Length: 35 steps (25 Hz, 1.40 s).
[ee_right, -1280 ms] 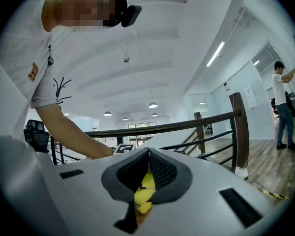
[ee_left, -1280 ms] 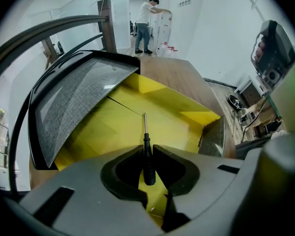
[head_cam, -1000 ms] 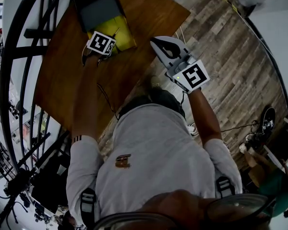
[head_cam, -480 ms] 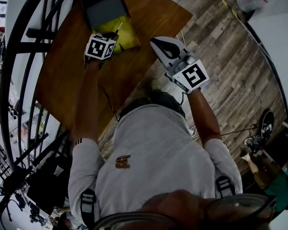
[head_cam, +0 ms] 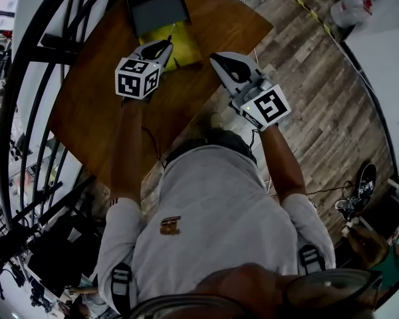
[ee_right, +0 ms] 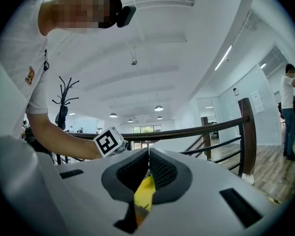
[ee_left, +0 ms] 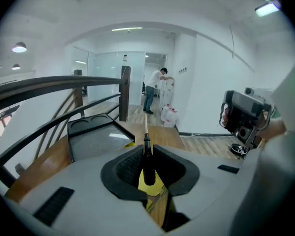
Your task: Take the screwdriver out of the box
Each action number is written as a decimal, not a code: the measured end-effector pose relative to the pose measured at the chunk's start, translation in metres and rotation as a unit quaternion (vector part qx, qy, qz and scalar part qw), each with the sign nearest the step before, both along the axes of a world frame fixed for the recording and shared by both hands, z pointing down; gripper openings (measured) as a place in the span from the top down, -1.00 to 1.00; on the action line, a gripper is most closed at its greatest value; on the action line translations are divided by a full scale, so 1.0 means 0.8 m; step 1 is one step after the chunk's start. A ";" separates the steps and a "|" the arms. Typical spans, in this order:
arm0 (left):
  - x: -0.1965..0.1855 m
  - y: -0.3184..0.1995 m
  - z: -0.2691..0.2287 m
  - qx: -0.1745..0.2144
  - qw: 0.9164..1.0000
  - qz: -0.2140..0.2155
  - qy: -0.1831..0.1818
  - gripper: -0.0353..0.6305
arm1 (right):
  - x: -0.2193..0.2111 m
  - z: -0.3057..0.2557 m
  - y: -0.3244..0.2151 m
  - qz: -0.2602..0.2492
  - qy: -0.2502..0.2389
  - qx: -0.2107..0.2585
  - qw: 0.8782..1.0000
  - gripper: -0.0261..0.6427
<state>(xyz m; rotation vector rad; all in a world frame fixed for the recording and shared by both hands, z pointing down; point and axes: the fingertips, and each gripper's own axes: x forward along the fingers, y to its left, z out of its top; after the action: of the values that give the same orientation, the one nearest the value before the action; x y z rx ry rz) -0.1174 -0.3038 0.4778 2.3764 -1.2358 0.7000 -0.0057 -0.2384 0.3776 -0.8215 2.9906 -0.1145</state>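
My left gripper (ee_left: 146,149) is shut on the black handle of the screwdriver (ee_left: 148,163); the thin metal shaft sticks up and forward past the jaw tips. In the head view the left gripper (head_cam: 156,48) is held above the near edge of the open box (head_cam: 181,45), which has a yellow inside and a dark lid (head_cam: 157,5) tipped back. The lid (ee_left: 96,139) also shows in the left gripper view. My right gripper (head_cam: 221,61) hovers just right of the box. Its jaws (ee_right: 148,154) meet at the tips with nothing between them, and the yellow of the box shows through the gap below.
The box stands at the far end of a brown wooden table (head_cam: 100,105). A black curved railing (head_cam: 26,92) runs along the table's left side. Wood-plank floor (head_cam: 319,98) lies to the right. A person (ee_left: 151,90) stands far off by white containers.
The left gripper has lifted up out of the box with the screwdriver and tilted more level. The right gripper has shifted slightly toward the box.
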 end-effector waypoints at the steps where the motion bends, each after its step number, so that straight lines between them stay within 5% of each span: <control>1: 0.000 0.004 -0.008 0.011 1.000 -0.003 0.009 0.67 | -0.002 -0.001 0.002 -0.002 0.000 0.002 1.000 0.83; 8: 0.002 0.035 -0.073 0.092 0.993 -0.023 0.070 0.67 | -0.016 -0.017 0.021 -0.007 -0.014 0.004 1.000 0.83; 15: 0.010 0.075 -0.138 0.187 0.975 -0.018 0.120 0.67 | -0.031 -0.037 0.039 -0.009 -0.024 0.017 1.000 0.83; 27: 0.005 0.134 -0.193 0.284 0.944 -0.020 0.164 0.67 | -0.053 -0.054 0.069 -0.005 -0.035 0.035 0.999 0.83; 35: 0.003 0.159 -0.207 0.314 0.928 -0.024 0.199 0.67 | -0.067 -0.078 0.090 -0.012 -0.062 0.059 0.996 0.83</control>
<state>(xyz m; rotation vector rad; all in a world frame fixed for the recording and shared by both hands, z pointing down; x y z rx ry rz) -0.1153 -0.1766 0.3123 2.7646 -1.4718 -0.2491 -0.0596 -0.1664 0.3151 -0.7386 2.8604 0.0104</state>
